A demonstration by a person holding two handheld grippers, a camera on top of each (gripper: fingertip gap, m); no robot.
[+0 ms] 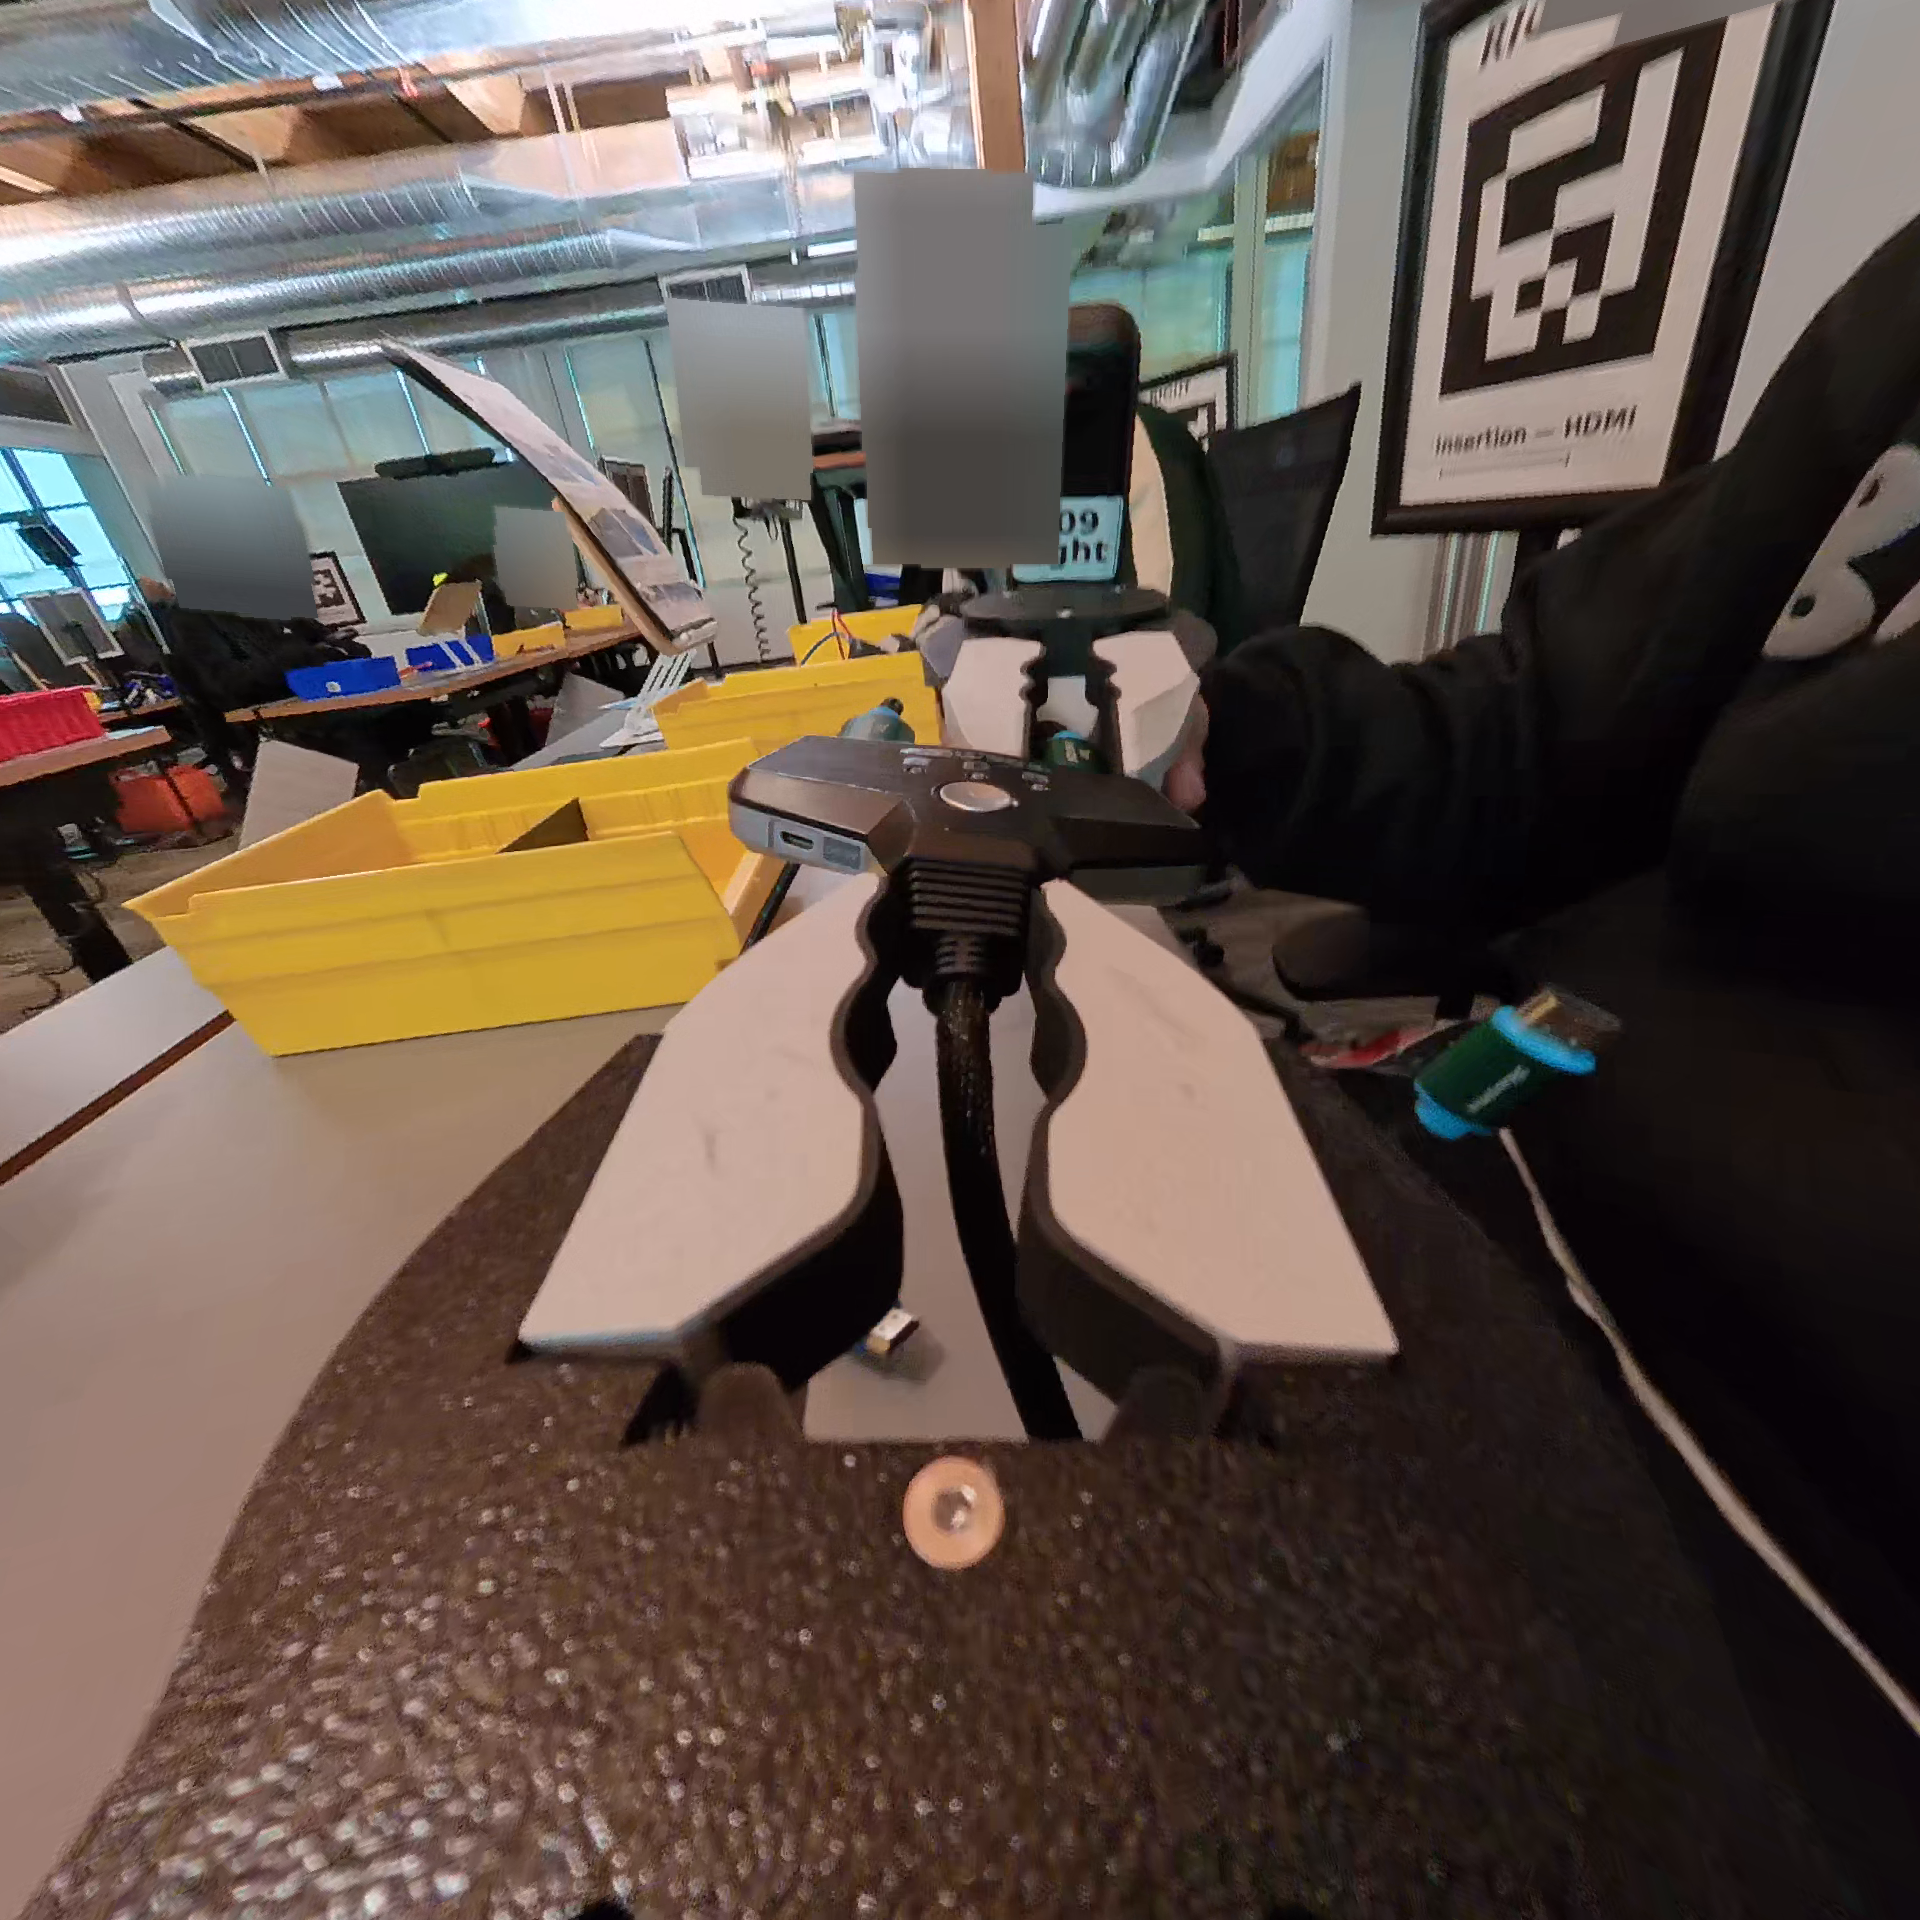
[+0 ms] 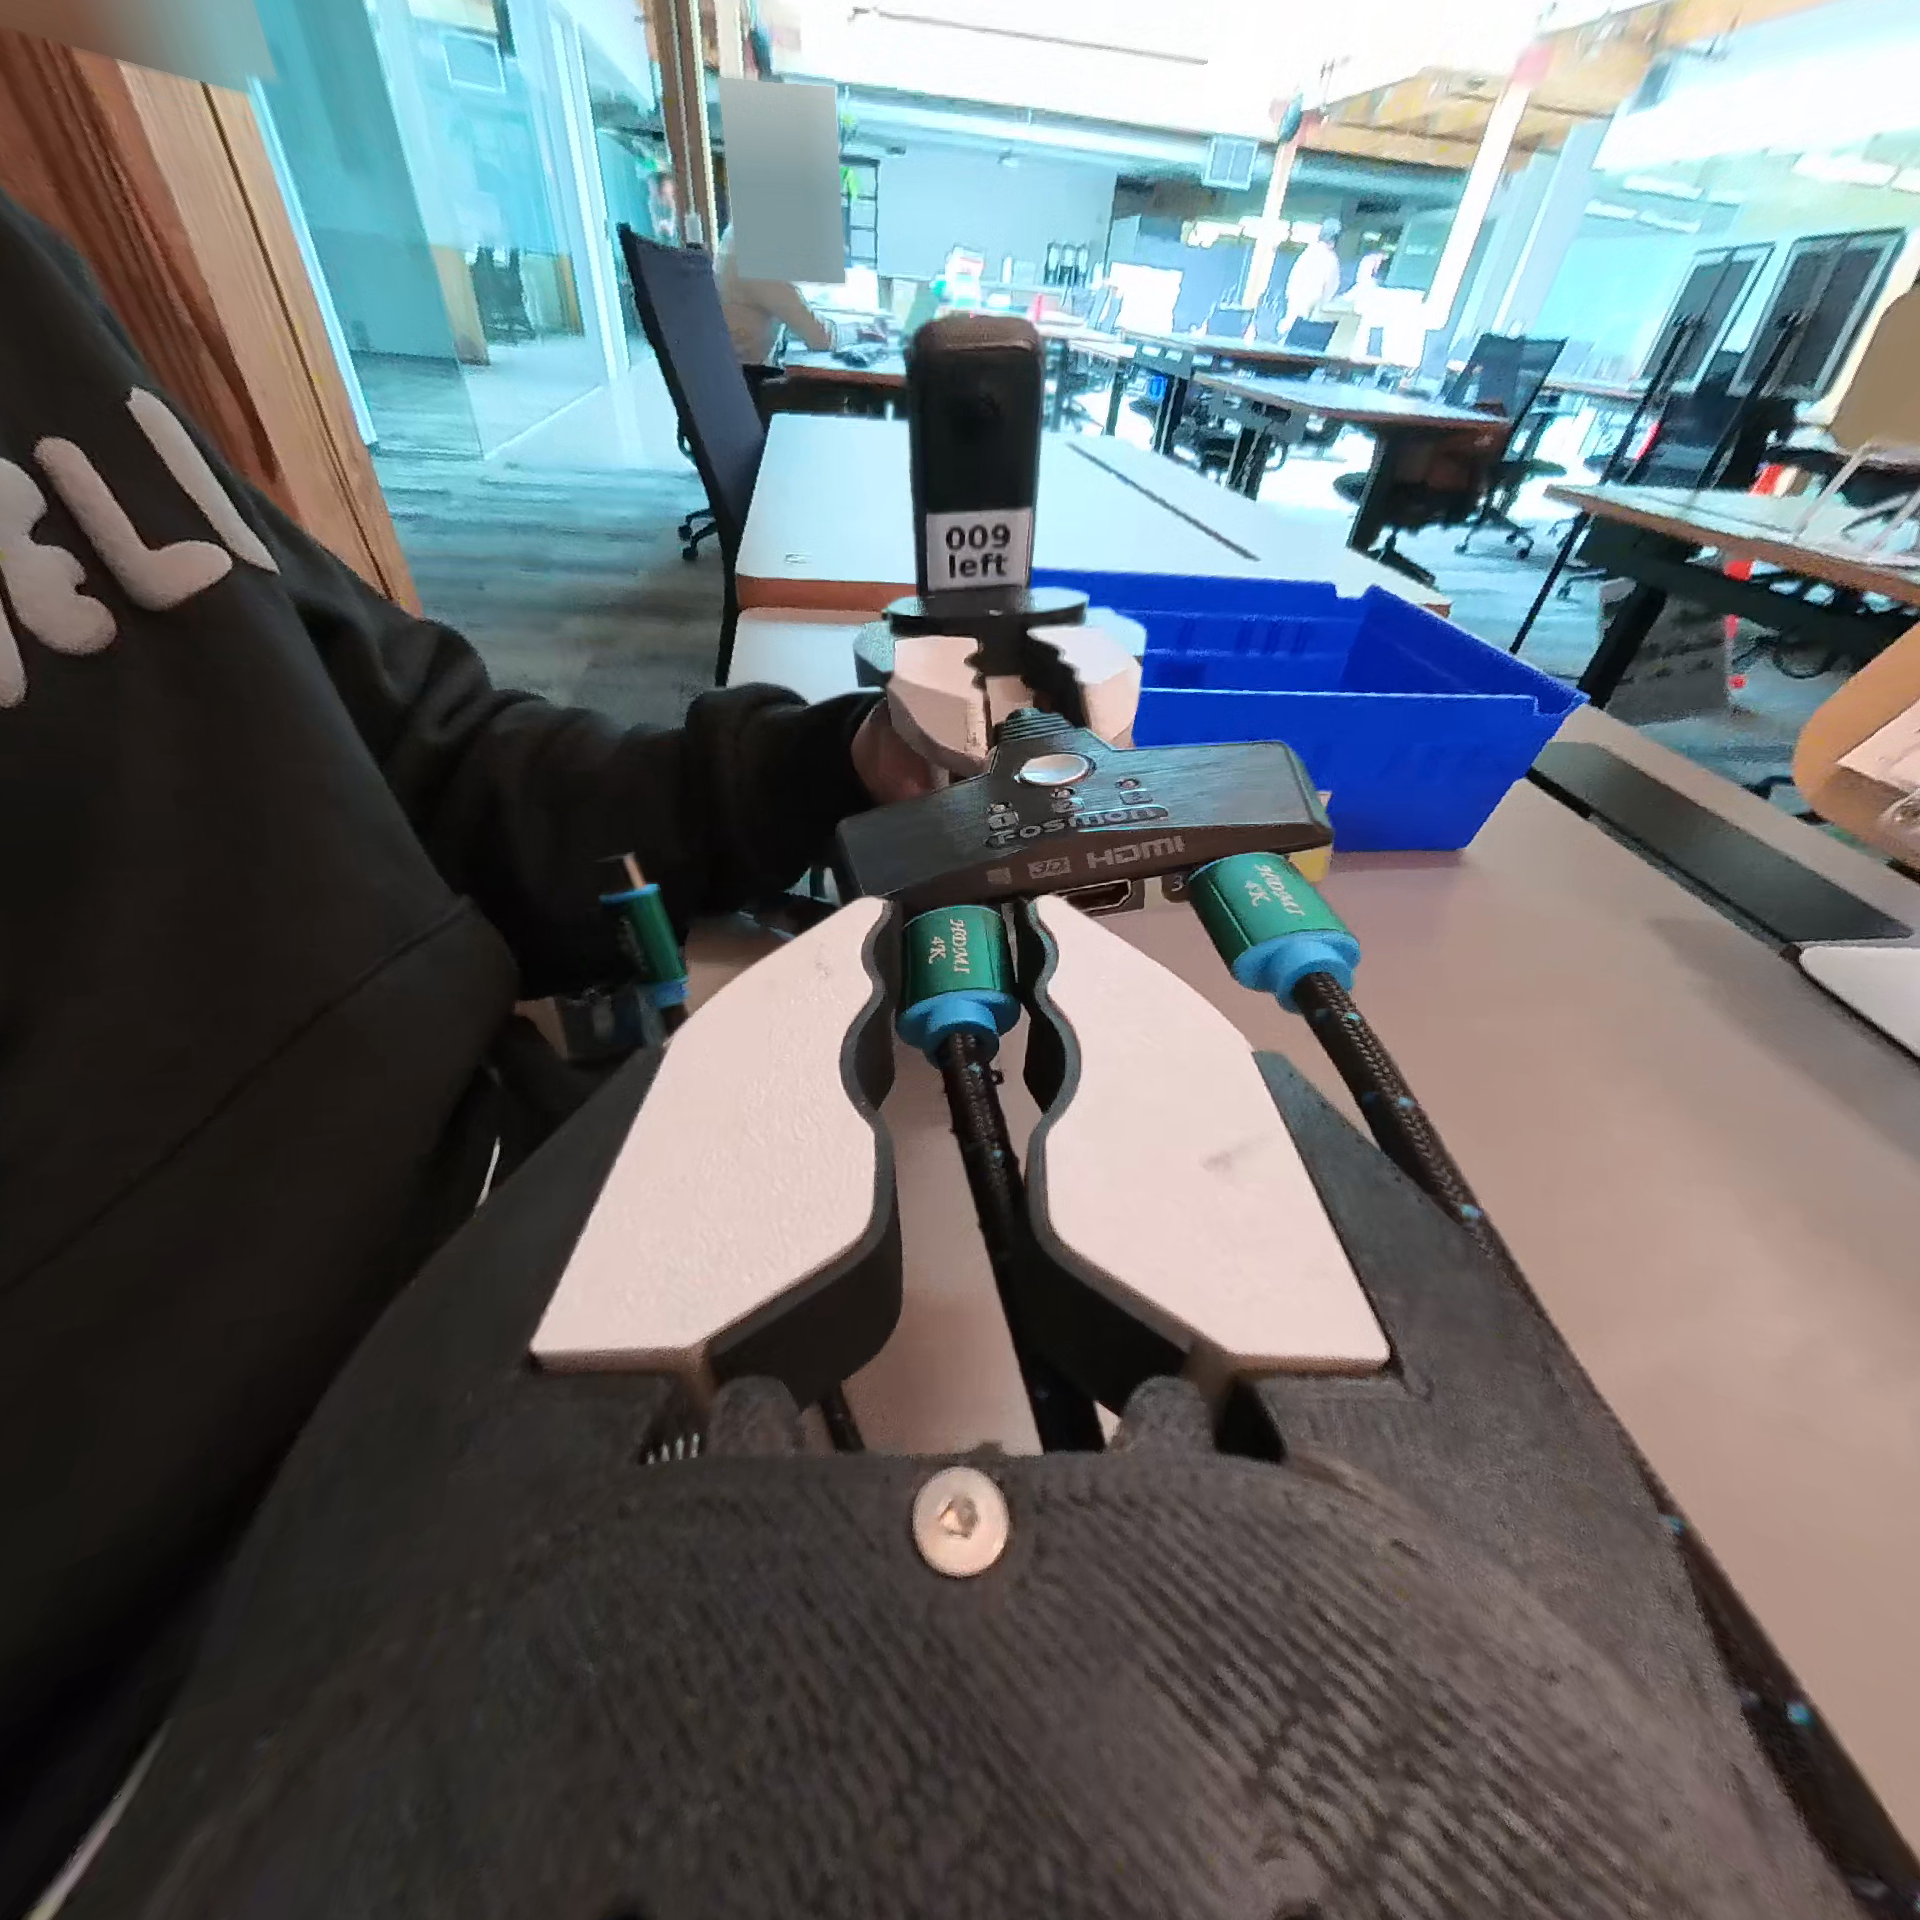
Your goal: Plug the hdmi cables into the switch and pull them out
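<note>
The black HDMI switch (image 1: 966, 821) is held above the table between both grippers. My left gripper (image 1: 961, 914) is shut on the ribbed collar of the switch's own black cable (image 1: 977, 1143). My right gripper (image 2: 956, 935) is shut on a green HDMI plug (image 2: 954, 966) whose front end sits in the left port of the switch (image 2: 1081, 810). A second green plug (image 2: 1273, 925) sits in the right port. The middle port (image 2: 1101, 894) is empty. A third green plug (image 1: 1507, 1070) hangs loose by the person's body and also shows in the right wrist view (image 2: 644, 935).
Yellow bins (image 1: 447, 914) stand on the grey table (image 1: 208, 1195) to the left of the switch. A blue bin (image 2: 1330, 686) stands behind the switch in the right wrist view. The person's black sleeve (image 1: 1455, 748) reaches in from the right.
</note>
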